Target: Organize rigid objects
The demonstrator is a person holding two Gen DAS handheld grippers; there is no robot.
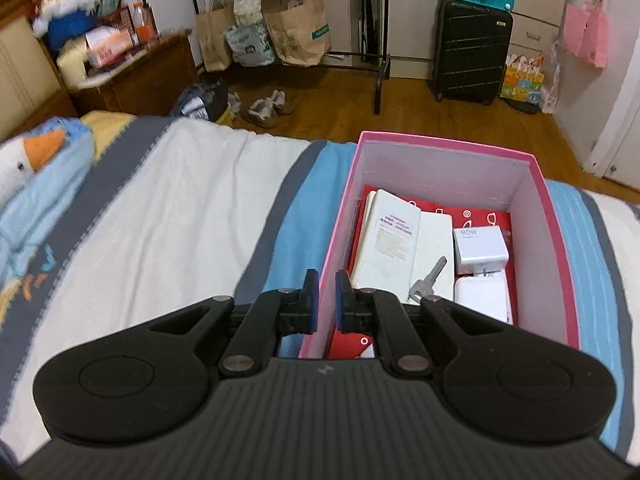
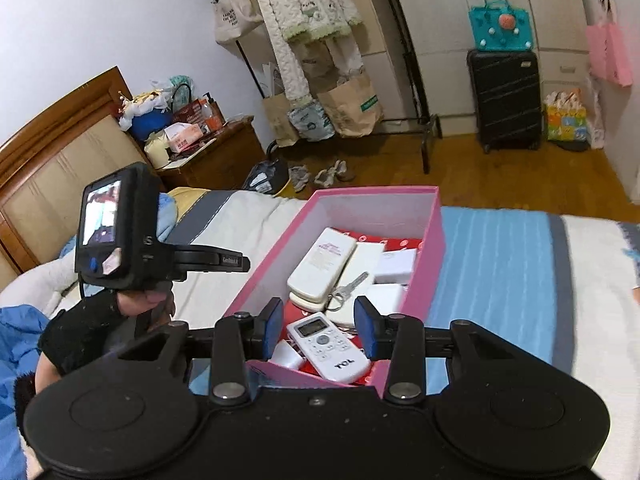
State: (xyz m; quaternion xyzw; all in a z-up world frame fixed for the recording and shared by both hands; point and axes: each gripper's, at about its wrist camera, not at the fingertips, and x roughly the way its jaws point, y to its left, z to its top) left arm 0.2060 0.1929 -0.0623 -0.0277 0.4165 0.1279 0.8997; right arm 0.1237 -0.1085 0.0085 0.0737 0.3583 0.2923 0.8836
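Observation:
A pink box (image 1: 560, 260) stands on the bed. Inside lie white remotes (image 1: 394, 236), a key (image 1: 428, 280) and a white 90W charger (image 1: 480, 246). My left gripper (image 1: 327, 300) hovers over the box's near left wall, its blue pads nearly together with nothing between them. In the right wrist view the pink box (image 2: 430, 268) is seen from its near end. My right gripper (image 2: 320, 328) stands open above a white TCL remote (image 2: 328, 348) that rests in the box; the pads do not touch it. The left gripper (image 2: 242, 262) shows at left, held by a black-gloved hand (image 2: 88, 328).
The bed has a white, blue and grey striped cover (image 1: 168, 208). A goose plush (image 1: 24, 160) lies at the far left. Beyond the bed are a cluttered nightstand (image 1: 152, 72), slippers (image 1: 264, 108), paper bags under a clothes rack (image 1: 300, 36) and a black suitcase (image 1: 472, 52).

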